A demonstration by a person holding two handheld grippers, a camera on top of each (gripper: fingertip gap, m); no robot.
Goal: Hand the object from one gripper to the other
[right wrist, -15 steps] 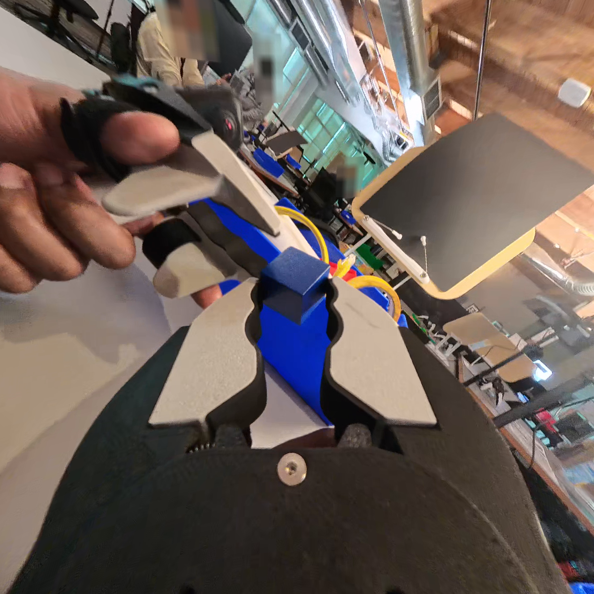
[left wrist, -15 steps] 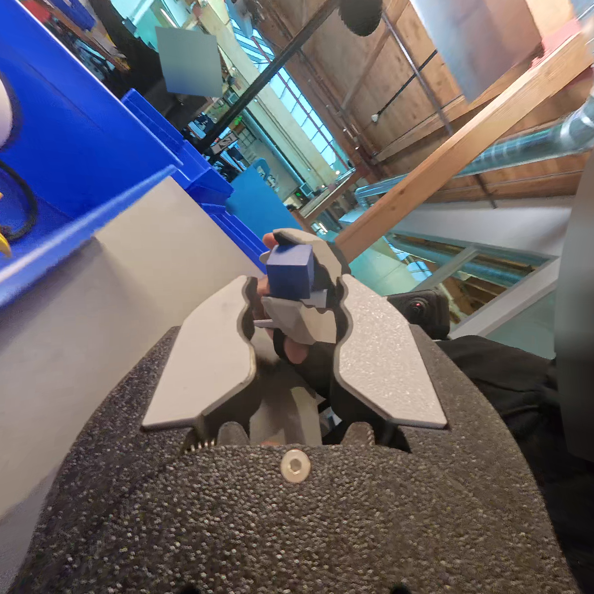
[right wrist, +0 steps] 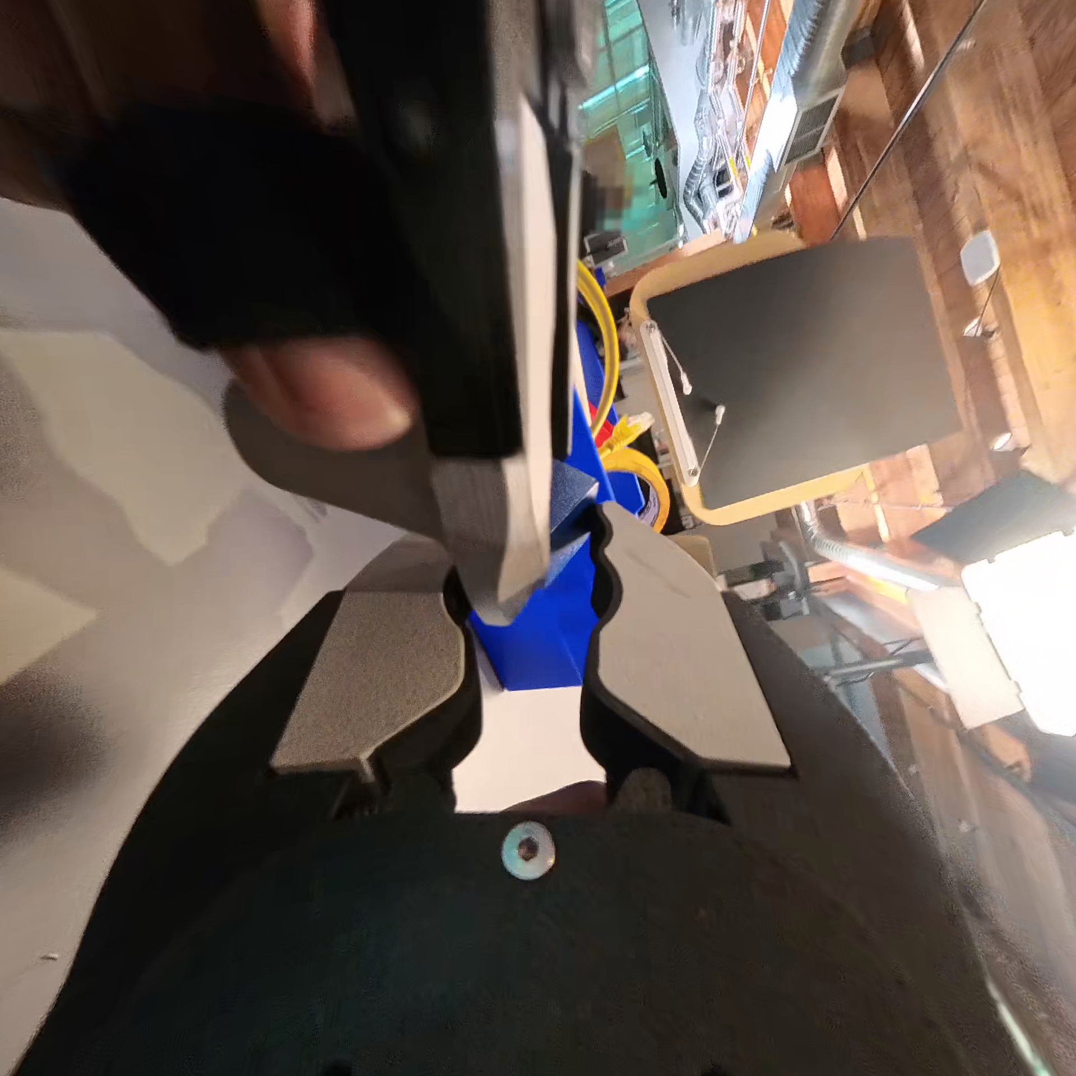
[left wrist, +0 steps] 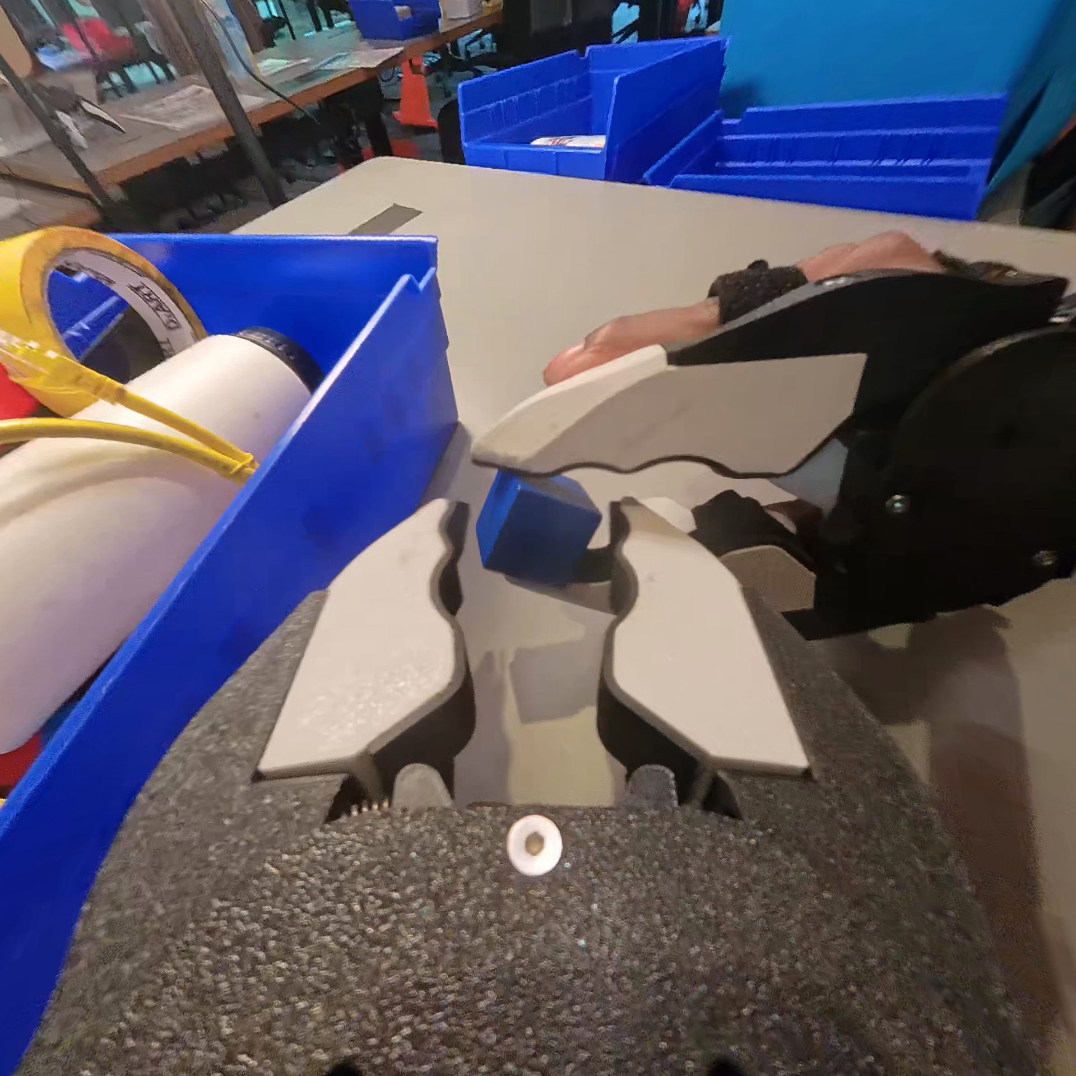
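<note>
A blue cube (left wrist: 535, 538) is held above the grey table (left wrist: 582, 279). My right gripper (right wrist: 530, 547) is shut on it; in the left wrist view its upper finger (left wrist: 669, 413) presses on the cube's top and the lower finger shows just under it. My left gripper (left wrist: 538, 512) is open, with its two fingertips flanking the cube's sides and narrow gaps showing. In the right wrist view a left finger (right wrist: 527, 407) crosses in front and hides most of the cube (right wrist: 569, 495).
A blue bin (left wrist: 349, 436) stands close on the left, holding a white roll (left wrist: 145, 466), yellow tape (left wrist: 35, 262) and a yellow cable (left wrist: 174, 431). More blue bins (left wrist: 844, 157) stand at the table's far edge. A gloved hand (left wrist: 629, 337) grips the right gripper. Only a small space, under 4 cm, lies between the two pairs of fingers.
The left gripper has swung down and moved in, so its open fingers now flank the cube. The right gripper still holds the cube. Both views have turned sharply.
</note>
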